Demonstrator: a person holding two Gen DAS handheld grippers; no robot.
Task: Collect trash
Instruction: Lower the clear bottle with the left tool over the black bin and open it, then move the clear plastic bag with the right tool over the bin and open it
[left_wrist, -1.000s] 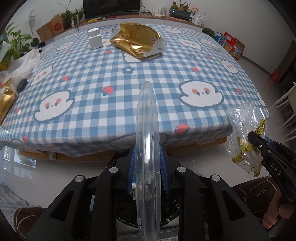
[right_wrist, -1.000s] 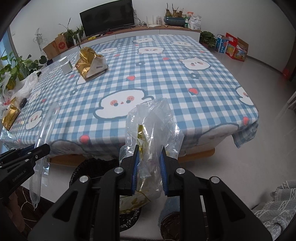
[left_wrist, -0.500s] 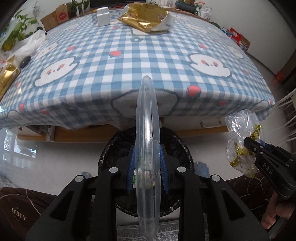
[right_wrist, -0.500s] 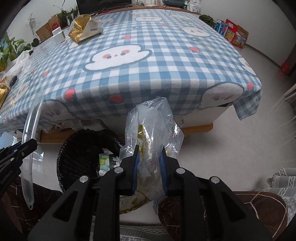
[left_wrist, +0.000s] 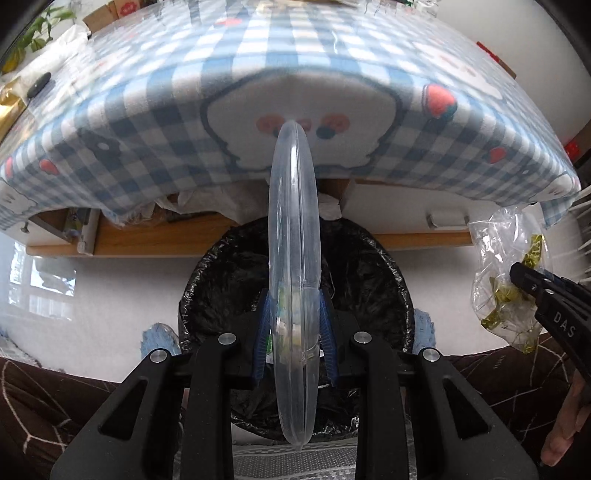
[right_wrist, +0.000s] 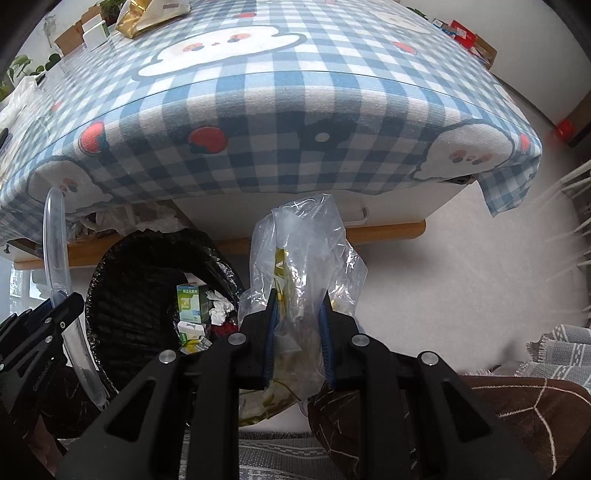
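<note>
My left gripper (left_wrist: 294, 325) is shut on a clear plastic lid (left_wrist: 293, 236), held on edge over a black-lined trash bin (left_wrist: 373, 280) on the floor under the table edge. My right gripper (right_wrist: 297, 332) is shut on a clear plastic bag (right_wrist: 306, 240) with gold wrappers inside, just right of the bin (right_wrist: 125, 291). The bag also shows at the right of the left wrist view (left_wrist: 506, 266), and the lid at the left of the right wrist view (right_wrist: 55, 236). The bin holds a green carton (right_wrist: 190, 302) and crumpled paper.
The table with a blue checked cloth (right_wrist: 295, 122) overhangs the bin. A gold bag (right_wrist: 144, 16) and a white box (right_wrist: 94, 35) lie far back on it. A brown patterned cushion (right_wrist: 498, 406) is below the grippers. White floor lies to the right.
Both grippers have dropped below the table edge and moved toward the bin. The lid now hangs over the bin's opening; the bag is beside its right rim.
</note>
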